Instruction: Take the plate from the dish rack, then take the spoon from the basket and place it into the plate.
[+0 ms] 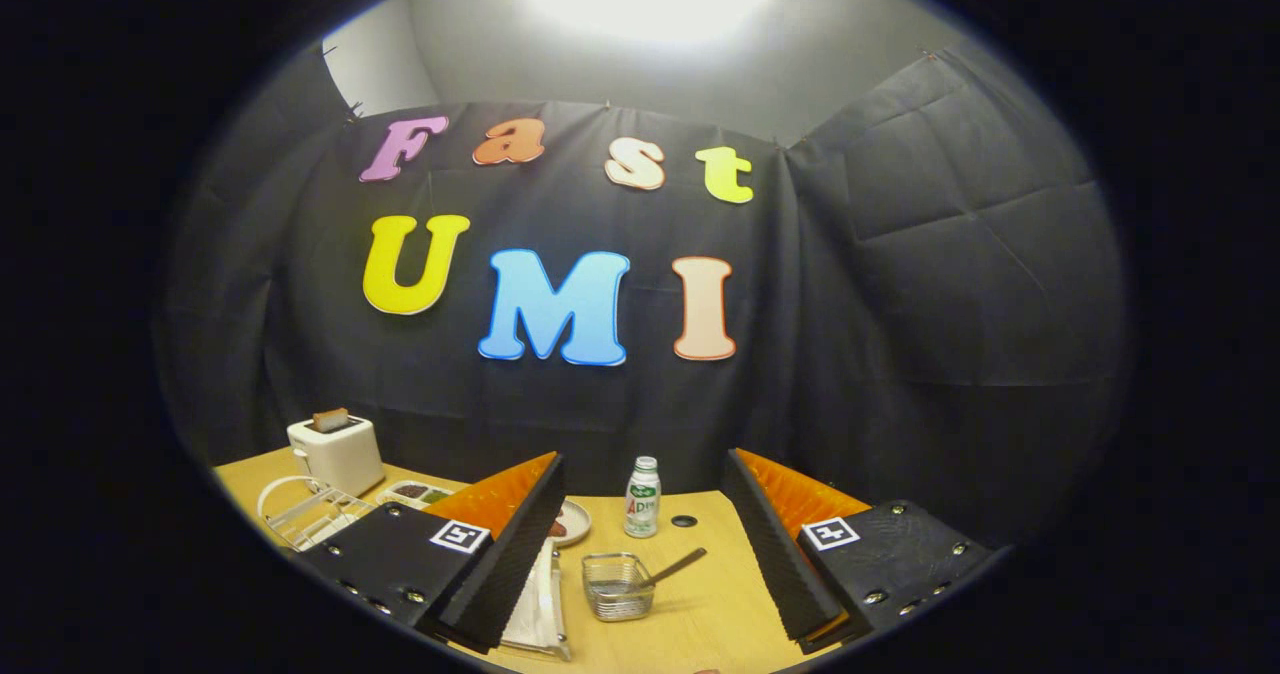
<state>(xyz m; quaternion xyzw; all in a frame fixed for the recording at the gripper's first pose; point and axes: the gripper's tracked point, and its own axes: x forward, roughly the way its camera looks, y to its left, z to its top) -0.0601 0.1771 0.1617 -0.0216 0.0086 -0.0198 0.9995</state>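
Item: gripper (640,554), fingers apart, empty, high over table (720,604). Rack (315,514) sits left; plate not discernible. Spoon (675,566) in basket (617,586) ahead. We judge step one pending: swing left toward rack.

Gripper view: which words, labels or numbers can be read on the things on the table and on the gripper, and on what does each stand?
Bottle: the label carries print, too small and blurred to read.
Square markers on the gripper: black-and-white patterns, no words.
Toaster, wire basket, spoon: no text to be seen.
The fingers are open and hold nothing.
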